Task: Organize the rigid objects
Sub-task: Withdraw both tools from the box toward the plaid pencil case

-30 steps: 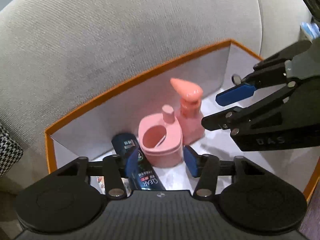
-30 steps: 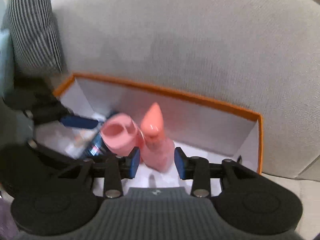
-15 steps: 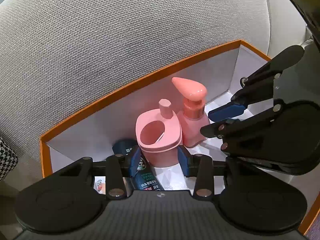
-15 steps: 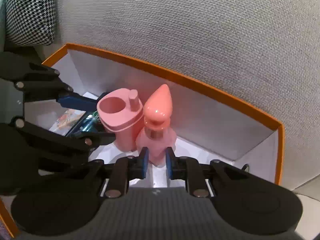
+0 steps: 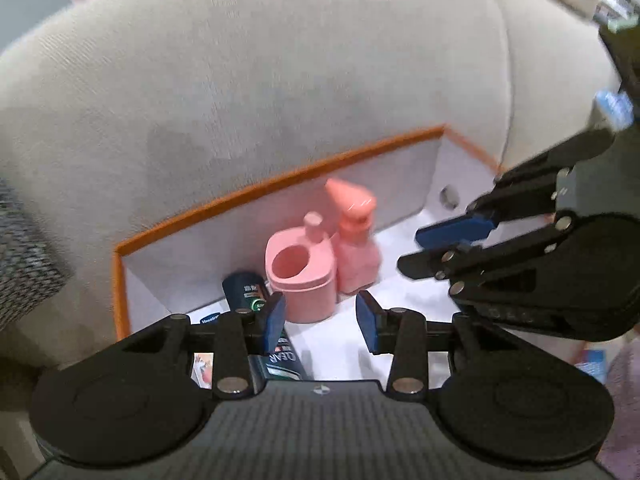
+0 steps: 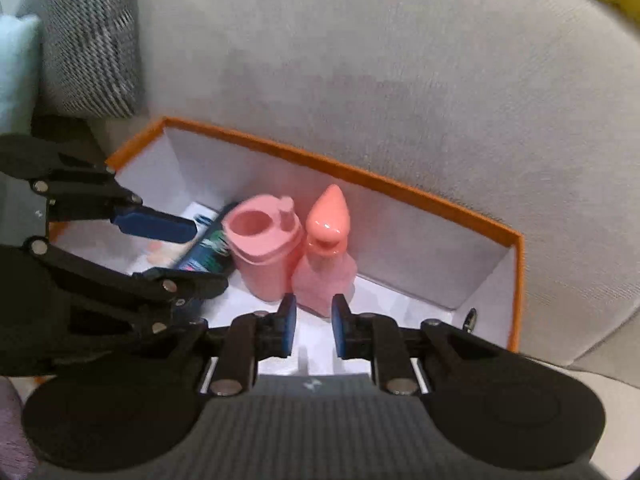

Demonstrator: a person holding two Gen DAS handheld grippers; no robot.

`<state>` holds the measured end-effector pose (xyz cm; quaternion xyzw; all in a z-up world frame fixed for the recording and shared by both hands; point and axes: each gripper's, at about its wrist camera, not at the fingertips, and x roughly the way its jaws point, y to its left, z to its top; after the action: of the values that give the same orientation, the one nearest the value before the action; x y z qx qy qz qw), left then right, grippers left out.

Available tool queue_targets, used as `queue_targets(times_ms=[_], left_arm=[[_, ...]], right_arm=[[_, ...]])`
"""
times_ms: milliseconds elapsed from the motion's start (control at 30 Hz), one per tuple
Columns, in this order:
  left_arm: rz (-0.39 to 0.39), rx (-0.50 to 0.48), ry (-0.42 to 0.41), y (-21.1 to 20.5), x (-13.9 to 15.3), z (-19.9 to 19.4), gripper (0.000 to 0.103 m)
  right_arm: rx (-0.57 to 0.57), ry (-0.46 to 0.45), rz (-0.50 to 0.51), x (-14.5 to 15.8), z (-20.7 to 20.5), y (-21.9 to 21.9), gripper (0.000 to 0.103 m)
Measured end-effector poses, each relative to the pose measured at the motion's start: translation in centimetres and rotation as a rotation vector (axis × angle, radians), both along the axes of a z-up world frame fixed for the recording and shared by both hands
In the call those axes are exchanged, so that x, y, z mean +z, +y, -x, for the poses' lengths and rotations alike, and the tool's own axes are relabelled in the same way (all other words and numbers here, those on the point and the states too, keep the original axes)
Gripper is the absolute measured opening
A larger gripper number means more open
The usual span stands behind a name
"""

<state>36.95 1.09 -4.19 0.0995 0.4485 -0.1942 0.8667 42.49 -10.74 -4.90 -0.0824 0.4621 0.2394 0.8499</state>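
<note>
My left gripper [image 5: 320,322] hangs above the orange-rimmed box [image 5: 280,188], jaws partly spread with nothing between them. My right gripper [image 6: 313,326] has its jaws drawn narrow, a small gap showing, also empty. Inside the box, the pink canister [image 6: 264,252] and pink pump bottle [image 6: 326,252] stand upright, touching, near the back wall. My left camera alone reads the dark tube [image 5: 260,320] lying flat beside the canister and a Vaseline label [image 5: 210,319]. My right camera alone shows a striped cushion [image 6: 92,40] on the grey sofa [image 6: 360,80].
</note>
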Motion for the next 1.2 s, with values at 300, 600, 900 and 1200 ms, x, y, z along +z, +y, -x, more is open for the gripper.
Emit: queue_targets(times_ms=[300, 600, 900, 1200], left_arm=[[0.163, 0.084, -0.040, 3.8, 6.1, 11.2, 0.047], [0.192, 0.209, 0.150, 5.3, 0.3, 20.4, 0.043], [0.191, 0.160, 0.340, 2.4, -4.4, 23.7, 0.033], [0.122, 0.176, 0.413, 1.9, -7.3, 23.5, 0.030]], right_arm=[[-0.050, -0.071, -0.177, 5.2, 10.2, -1.8, 0.028], [-0.049, 0.107, -0.197, 0.9, 19.3, -1.2, 0.035], [0.016, 0.252, -0.063, -4.9, 23.3, 0.2, 0.048], [0.058, 0.324, -0.071, -7.2, 22.8, 1.3, 0.048]])
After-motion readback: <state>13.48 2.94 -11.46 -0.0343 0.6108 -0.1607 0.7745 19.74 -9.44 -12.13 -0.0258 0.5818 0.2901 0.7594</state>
